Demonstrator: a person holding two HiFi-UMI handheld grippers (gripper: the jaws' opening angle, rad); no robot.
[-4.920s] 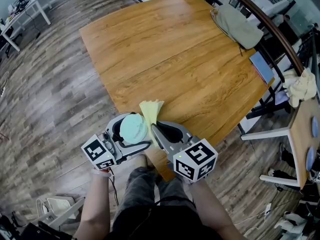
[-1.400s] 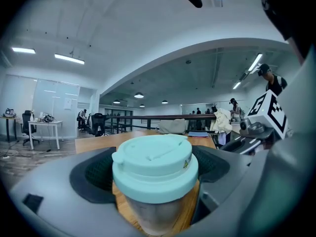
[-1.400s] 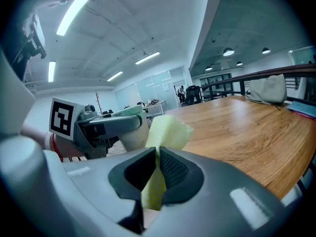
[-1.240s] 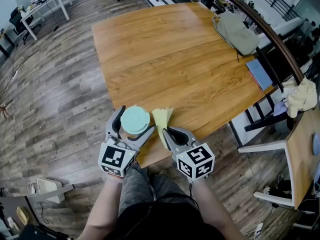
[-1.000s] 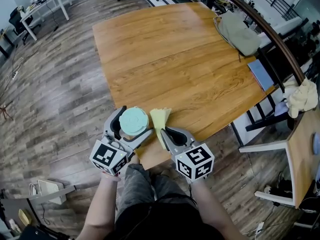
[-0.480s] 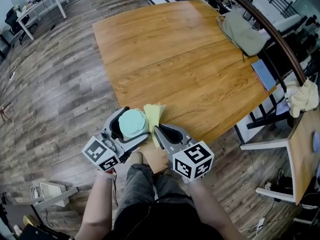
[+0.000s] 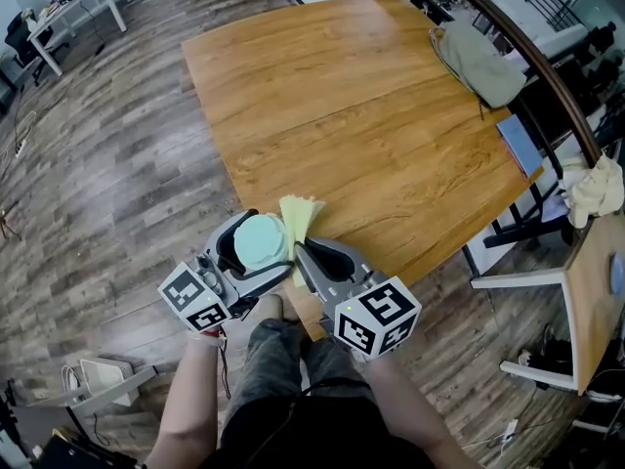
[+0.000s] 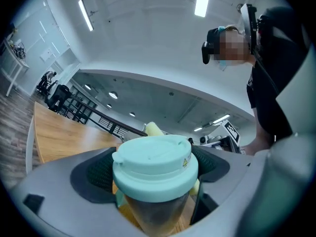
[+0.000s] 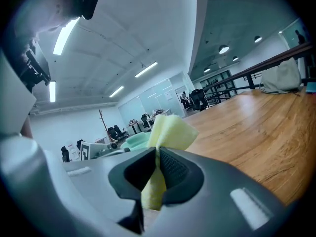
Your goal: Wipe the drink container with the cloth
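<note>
My left gripper is shut on the drink container, a clear cup of amber liquid with a mint-green lid, held just over the near edge of the wooden table. The jaws clasp the cup below the lid in the left gripper view. My right gripper is shut on a pale yellow cloth, whose free end sticks up past the jaws and lies against the container's right side. In the right gripper view the cloth is pinched between the pads, with the green lid just behind it.
A grey bag lies at the table's far right corner, with a blue book and chairs beyond the right edge. A second table with a crumpled cloth stands at right. Wooden floor surrounds the table.
Over the last second the two grippers drew closer together, bringing the cloth against the container's side; both shifted slightly toward me along the table's near edge.
</note>
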